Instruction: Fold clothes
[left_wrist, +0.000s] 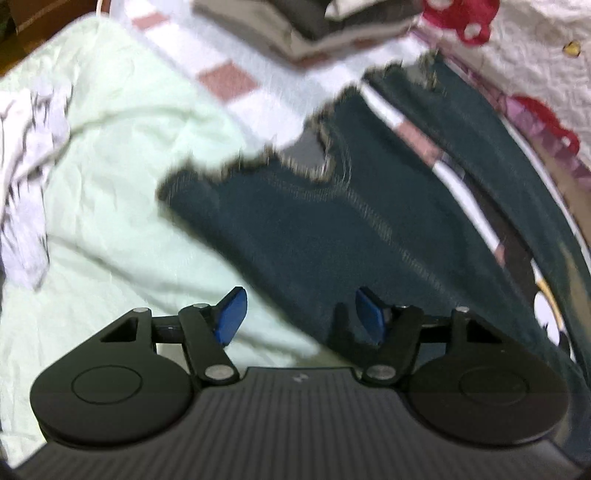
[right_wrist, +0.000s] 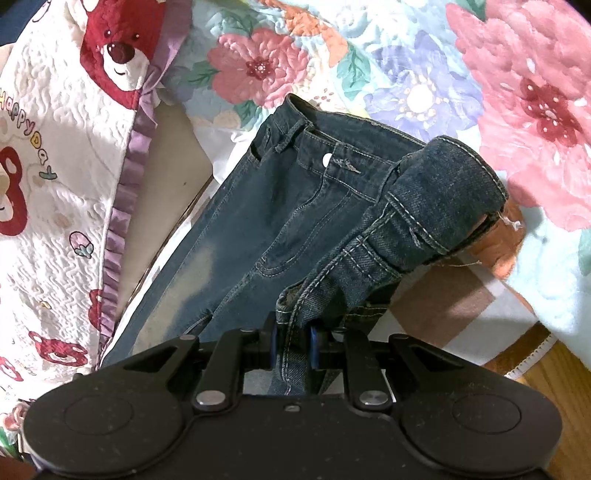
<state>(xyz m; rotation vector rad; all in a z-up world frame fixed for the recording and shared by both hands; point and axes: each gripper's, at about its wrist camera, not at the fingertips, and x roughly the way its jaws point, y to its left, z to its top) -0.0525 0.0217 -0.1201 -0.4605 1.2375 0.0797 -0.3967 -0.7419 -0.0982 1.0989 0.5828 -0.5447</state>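
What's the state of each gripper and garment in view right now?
left gripper: open, empty, over the jeans' leg.
right gripper: shut on the jeans' waist end.
jeans: unfolded, waistband bunched and lifted, frayed hems lying flat.
pale green garment: spread, wrinkled.
folded clothes stack: folded, blurry.

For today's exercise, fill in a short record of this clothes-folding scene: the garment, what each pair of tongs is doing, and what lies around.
garment: dark blue jeans, frayed leg hems
right tongs: shut on the jeans near the waistband
left tongs: open, above a jeans leg, gripping nothing
beside left tongs: pale green cloth
under the jeans: checked sheet
nearby: bear-print quilt, floral quilt
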